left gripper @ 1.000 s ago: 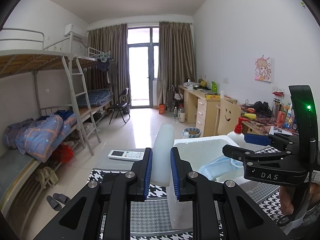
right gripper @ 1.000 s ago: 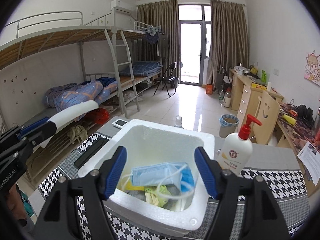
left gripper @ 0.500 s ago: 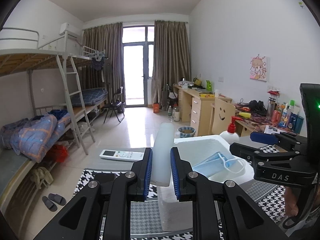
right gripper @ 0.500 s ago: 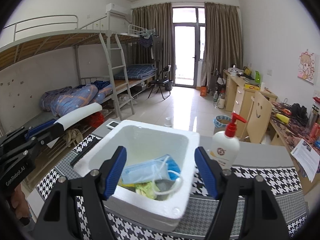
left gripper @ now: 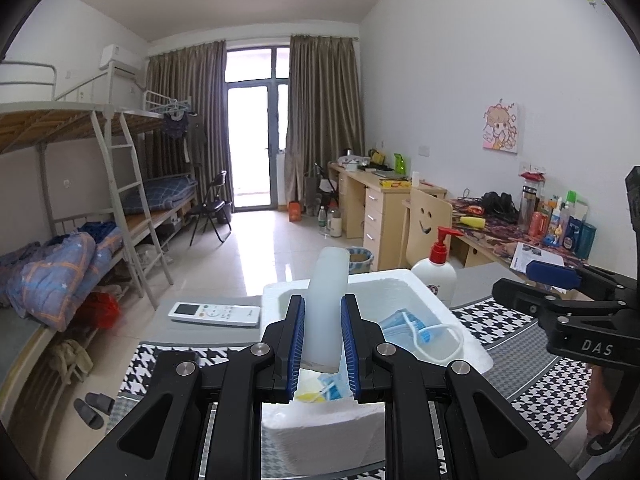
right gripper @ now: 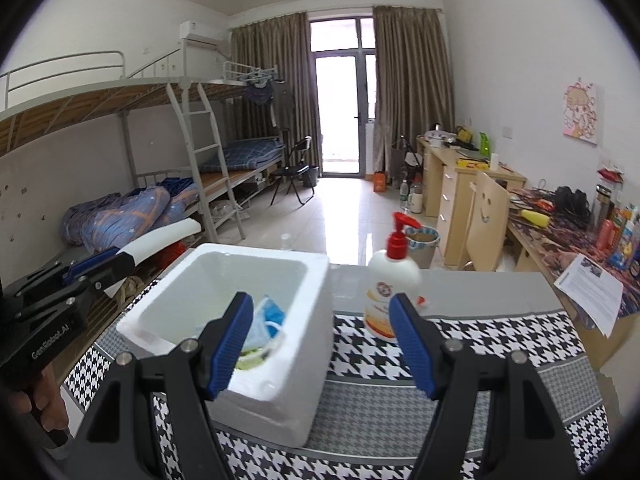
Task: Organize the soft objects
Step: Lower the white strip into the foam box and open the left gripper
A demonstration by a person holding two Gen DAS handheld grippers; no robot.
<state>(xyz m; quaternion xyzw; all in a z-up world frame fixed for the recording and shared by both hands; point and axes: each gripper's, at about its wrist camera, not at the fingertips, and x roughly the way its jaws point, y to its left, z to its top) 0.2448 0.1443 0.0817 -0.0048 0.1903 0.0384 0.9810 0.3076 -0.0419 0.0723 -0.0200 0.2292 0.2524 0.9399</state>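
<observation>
A: Left wrist view: the left gripper (left gripper: 323, 342) is clamped on a white foam slab (left gripper: 326, 304), edge-on between the blue pads (left gripper: 294, 346), right above the near rim of the foam box (left gripper: 472, 354). Probably the box's lid, lifted clear so things can go in.

B: And the other one?

A: The right gripper (right gripper: 322, 346) hangs with its jaws spread wide and nothing between them, over the box's right wall, toward the pump bottle (right gripper: 390, 294) just beside the box.

B: Where are the soft things?

A: Inside the box: blue face masks (left gripper: 412, 326) with white ear loops on top, something yellow-green under them. I'd judge the empty gripper is free to fetch the next item.

B: Anything different from half a second ago?

A: The right gripper has slid rightward; the box sat centred between its fingers, now it lies under the left finger (right gripper: 232, 340). The left one has come closer over the box and keeps its grip. The remote (left gripper: 214, 314) beyond the box's left side hasn't moved.
</observation>
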